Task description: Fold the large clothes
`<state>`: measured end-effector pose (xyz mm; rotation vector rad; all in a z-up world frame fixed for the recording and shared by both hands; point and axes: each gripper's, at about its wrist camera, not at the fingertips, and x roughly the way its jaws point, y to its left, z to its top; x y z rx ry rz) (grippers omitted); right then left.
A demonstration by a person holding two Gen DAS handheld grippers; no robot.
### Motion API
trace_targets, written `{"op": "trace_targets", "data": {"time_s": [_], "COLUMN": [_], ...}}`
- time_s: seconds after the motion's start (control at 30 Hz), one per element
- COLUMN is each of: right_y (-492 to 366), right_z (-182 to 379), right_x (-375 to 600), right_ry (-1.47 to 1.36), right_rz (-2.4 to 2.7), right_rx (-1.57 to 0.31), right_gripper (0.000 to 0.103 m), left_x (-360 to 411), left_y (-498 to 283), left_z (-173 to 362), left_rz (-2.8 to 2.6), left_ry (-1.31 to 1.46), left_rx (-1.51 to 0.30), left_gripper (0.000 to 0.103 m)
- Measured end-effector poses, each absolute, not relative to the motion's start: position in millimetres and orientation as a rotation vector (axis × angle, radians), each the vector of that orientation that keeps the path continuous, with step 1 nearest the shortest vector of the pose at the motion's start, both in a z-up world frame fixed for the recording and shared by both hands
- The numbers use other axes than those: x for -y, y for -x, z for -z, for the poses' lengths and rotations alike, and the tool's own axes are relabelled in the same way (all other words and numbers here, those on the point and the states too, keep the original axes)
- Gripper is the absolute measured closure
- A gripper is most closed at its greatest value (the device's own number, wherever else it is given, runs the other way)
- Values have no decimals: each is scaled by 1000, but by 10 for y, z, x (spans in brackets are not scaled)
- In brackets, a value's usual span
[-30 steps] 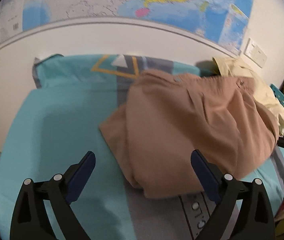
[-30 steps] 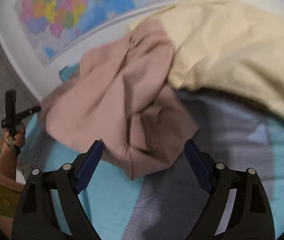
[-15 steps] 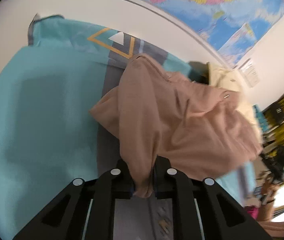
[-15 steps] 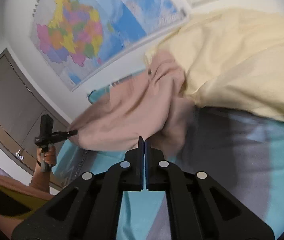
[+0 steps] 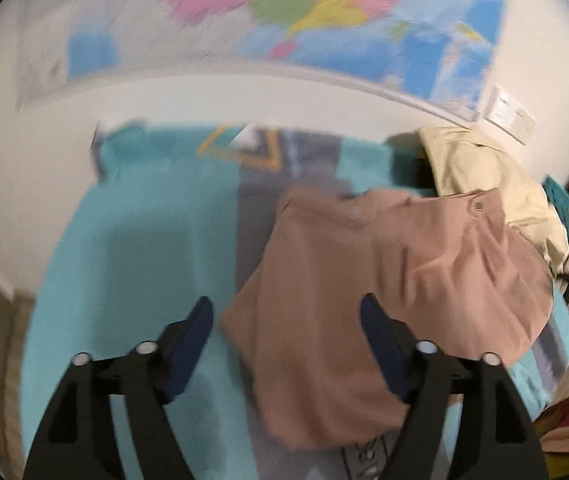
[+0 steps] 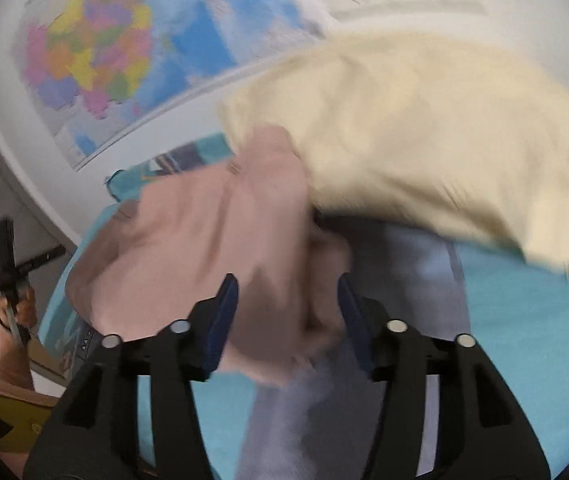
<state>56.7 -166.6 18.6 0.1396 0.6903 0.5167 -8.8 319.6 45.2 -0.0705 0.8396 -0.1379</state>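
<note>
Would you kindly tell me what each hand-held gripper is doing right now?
Left hand-held gripper: open, holding nothing, above the pink garment.
Right hand-held gripper: open, pink fabric between its fingers, not clamped.

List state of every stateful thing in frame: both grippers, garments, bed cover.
Left gripper: jaws open, holding nothing, over the near edge of the garment.
Right gripper: jaws open, cloth bunched between them, not clamped.
Dusty-pink large garment: folded over on itself, lying loose on the bed, snaps visible along the far edge.
Cream-yellow garment: unfolded heap, beside the pink one.
Teal and grey bed cover: spread flat.
</note>
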Motion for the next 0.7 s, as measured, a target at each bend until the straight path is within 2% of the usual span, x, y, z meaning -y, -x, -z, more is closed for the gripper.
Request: {"op": "trace_targets", "data": {"time_s": [0.1, 0.17, 0.3, 0.33, 0.4, 0.43, 0.47, 0.5, 0.53, 0.6, 0.7], "right_y": [-701, -843, -1165, -1287, -1439, -1527, -1583, -1633, -1644, -1633, -1573], "right_z": [-282, -263, -71, 18, 104, 156, 179, 185, 162, 61, -232], "right_x": [1234, 948, 439, 332, 218, 192, 191, 189, 206, 244, 356], "right_ry": [-57, -5, 81, 105, 119, 112, 101, 90, 80, 58, -7], "right_rz": [-603, -618, -629, -613, -587, -583, -591, -593, -595, -590, -586], "right_rx": [-661, -672, -741, -774, -808, -830, -842, -843, -835, -791, -658], "right_gripper": [47, 39, 41, 42, 58, 71, 88, 96, 100, 101, 101], "left_x": [-2932, -2758, -2459, -2422, -2381, -2368, -2359, -2379, -2405, -2435, -2423], "left_y": [-194, -377, -637, -663, -711, -719, -743, -771, -810, -895, -1033], "left_z": [-406, -288, -8, 46, 172, 198, 211, 200, 171, 97, -83], "left_rz": [190, 259, 296, 291, 269, 262, 253, 242, 230, 218, 199], "left_ry": [12, -4, -77, -94, -131, -145, -156, -150, -125, -81, -41], "left_rx": [-872, -926, -997, -1016, -1041, -1036, -1022, -1010, -998, -971, -914], "left_gripper": [27, 27, 28, 31, 51, 55, 66, 73, 76, 92, 98]}}
